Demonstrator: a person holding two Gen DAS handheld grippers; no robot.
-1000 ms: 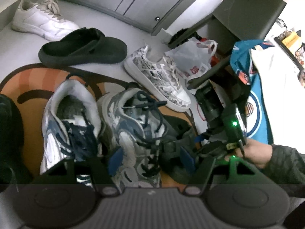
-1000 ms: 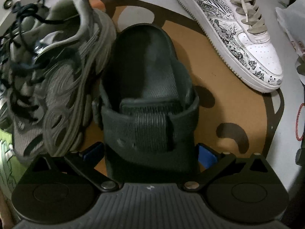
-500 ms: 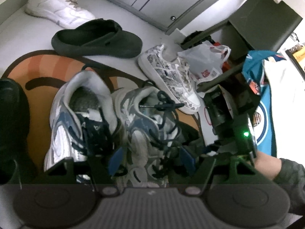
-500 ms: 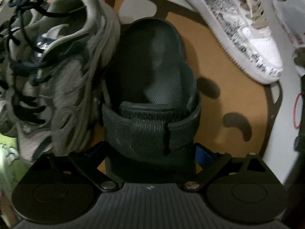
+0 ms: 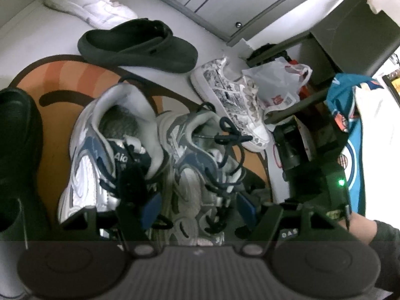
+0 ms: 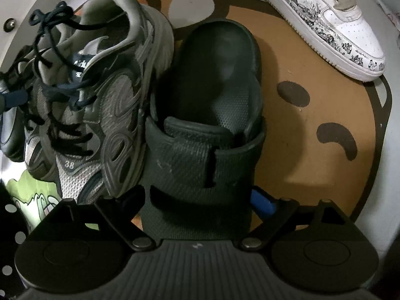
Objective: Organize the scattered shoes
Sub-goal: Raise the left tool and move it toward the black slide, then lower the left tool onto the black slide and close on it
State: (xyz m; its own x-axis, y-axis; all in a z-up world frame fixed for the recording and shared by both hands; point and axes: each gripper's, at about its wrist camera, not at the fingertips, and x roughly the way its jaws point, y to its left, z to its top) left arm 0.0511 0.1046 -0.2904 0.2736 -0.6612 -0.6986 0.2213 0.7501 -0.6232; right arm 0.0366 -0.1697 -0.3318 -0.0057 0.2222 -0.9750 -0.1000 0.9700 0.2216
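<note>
Brown mat (image 6: 287, 130) underlies black sandal (image 6: 207, 135), clamped within right gripper (image 6: 200, 200).

1. Toe of the grey running shoe (image 5: 200, 182) lost behind the left gripper (image 5: 197, 206) body at the bottom of the left wrist view.
2. Black shoe (image 5: 17, 155) cut by the left edge; type unreadable.
3. White sneaker (image 5: 90, 0) clipped by the top edge.
4. Print on the plastic bag (image 5: 277, 82) too small to read.
5. Front of the black slide sandal (image 6: 207, 130) hidden under the right gripper (image 6: 197, 200) housing; left pad in shadow, contact possibly there but unclear.
6. Patterned sneaker (image 6: 332, 22) cropped at the top; heel unseen.
7. Green printed patch (image 6: 32, 195) partly covered, design unclear.
</note>
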